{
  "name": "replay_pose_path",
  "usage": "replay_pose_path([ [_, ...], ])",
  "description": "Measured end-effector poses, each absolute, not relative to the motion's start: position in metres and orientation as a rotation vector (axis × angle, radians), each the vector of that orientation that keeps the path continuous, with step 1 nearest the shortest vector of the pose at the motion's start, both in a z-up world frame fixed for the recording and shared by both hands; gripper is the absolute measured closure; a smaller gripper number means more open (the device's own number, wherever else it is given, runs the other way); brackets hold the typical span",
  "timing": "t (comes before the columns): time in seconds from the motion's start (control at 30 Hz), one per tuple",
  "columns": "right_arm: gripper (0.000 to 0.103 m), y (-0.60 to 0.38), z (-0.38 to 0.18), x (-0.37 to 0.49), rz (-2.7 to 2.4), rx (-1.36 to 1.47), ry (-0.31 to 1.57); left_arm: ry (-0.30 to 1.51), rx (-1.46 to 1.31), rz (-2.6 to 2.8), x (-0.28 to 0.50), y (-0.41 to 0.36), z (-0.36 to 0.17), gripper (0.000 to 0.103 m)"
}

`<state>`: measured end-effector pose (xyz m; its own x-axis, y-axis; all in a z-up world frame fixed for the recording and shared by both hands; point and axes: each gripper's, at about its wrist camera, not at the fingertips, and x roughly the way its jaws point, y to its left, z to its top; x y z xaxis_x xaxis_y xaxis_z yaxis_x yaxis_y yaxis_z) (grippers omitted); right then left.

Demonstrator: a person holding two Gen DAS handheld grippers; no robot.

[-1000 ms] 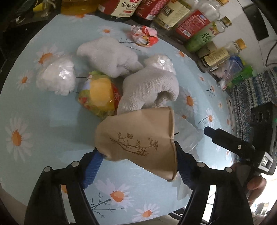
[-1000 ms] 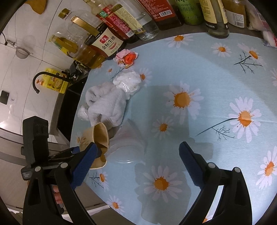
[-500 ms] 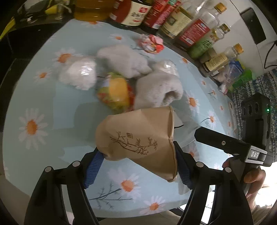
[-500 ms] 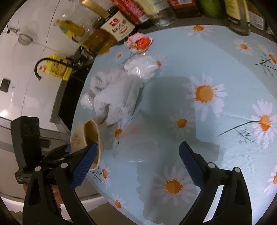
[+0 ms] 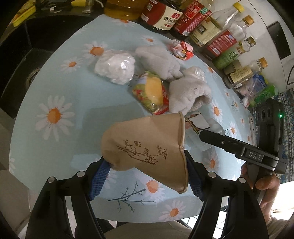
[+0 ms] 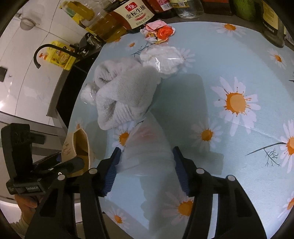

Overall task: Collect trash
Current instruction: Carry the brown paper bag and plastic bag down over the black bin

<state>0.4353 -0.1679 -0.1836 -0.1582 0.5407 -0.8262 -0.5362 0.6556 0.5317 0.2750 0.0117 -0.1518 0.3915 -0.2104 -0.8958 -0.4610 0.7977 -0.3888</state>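
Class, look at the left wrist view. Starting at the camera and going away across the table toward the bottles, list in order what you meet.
Paper cup between the left gripper's jaws → yellow snack packet → grey towel → crumpled red and white wrapper → soy sauce bottle in the row at the back.

Round table, daisy-print cloth; on it grey towels, plastic-wrapped wads, snack packet, crumpled wrapper.
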Motion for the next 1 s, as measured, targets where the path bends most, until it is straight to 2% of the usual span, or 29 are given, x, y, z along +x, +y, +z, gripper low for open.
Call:
replay_pose_path([
  [0.47,0.046,-0.175,-0.161,0.395,0.854,0.032,1.394,1.154,-0.618,0.066,0.254,0.021,-0.138,0.029],
  [1.0,0.046,-0.151,-0.148,0.278,0.776,0.085,1.387,1.154,-0.577,-0.050,0.177,0.056,-0.137,0.029],
])
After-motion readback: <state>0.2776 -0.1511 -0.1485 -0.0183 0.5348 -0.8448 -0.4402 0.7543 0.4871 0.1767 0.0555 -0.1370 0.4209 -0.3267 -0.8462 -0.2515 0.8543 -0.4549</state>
